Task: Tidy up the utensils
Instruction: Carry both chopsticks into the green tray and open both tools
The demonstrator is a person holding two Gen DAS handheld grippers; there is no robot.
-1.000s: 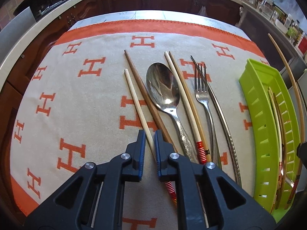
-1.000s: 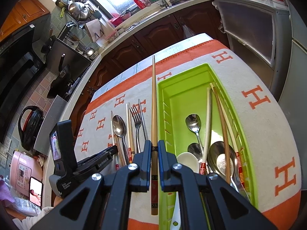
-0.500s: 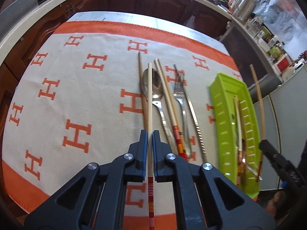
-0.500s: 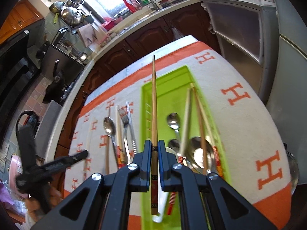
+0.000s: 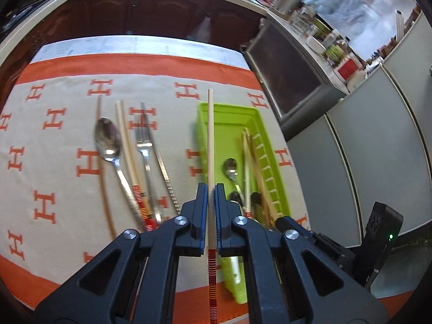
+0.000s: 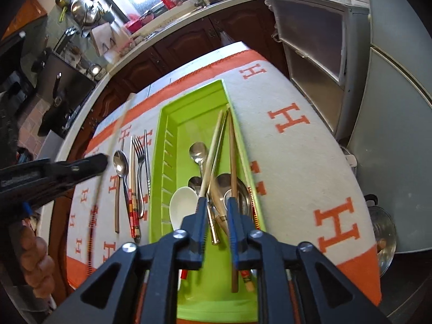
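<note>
My left gripper (image 5: 211,191) is shut on a pale chopstick (image 5: 210,145) with a red-striped end, held in the air above the left wall of the green tray (image 5: 228,113). My right gripper (image 6: 216,205) is open and empty just above the green tray (image 6: 189,113), which holds spoons, a white spoon (image 6: 182,202) and several chopsticks, among them a brown chopstick (image 6: 232,148). On the cloth left of the tray lie a spoon (image 5: 107,140), a fork (image 5: 143,143), a knife (image 5: 162,162) and chopsticks (image 5: 127,140).
The orange and beige cloth (image 5: 54,162) covers the table. The left gripper (image 6: 54,172) and the hand that holds it show blurred at the left of the right wrist view. Grey cabinets (image 5: 364,162) stand close on the right; a pot lid (image 6: 384,232) lies beyond the table edge.
My left gripper lifted the pale chopstick off the cloth and carried it right, over the tray. My right gripper opened and let go of its brown chopstick, which now lies in the tray.
</note>
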